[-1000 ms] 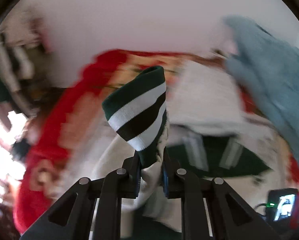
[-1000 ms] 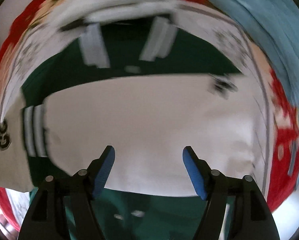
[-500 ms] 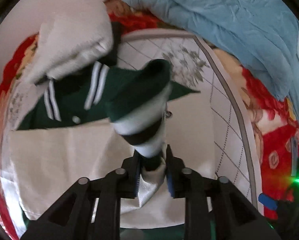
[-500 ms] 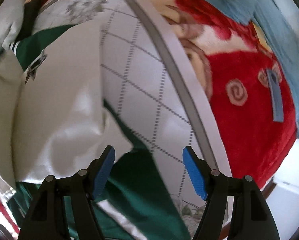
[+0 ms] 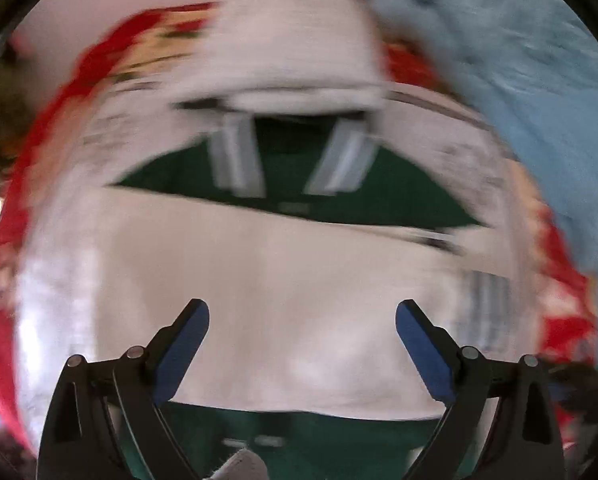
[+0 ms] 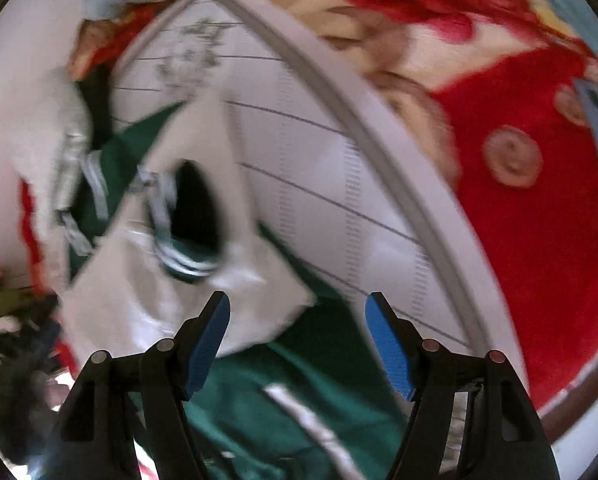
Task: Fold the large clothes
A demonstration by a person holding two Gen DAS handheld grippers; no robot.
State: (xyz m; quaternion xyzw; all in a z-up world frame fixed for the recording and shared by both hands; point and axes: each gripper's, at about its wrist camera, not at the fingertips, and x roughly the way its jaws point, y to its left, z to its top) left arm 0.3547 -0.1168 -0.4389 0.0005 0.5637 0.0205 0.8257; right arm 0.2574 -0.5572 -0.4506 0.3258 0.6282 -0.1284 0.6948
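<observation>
Red blanket point(image 6: 547, 240) underneath, green-and-white jacket point(image 5: 283, 280) lies collar away.

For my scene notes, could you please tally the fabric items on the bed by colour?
Green-and-white: 1, the jacket
Light blue: 1, the cloth
Red patterned: 1, the blanket
White quilted with grey lines: 1, the mat
Total: 4
</observation>
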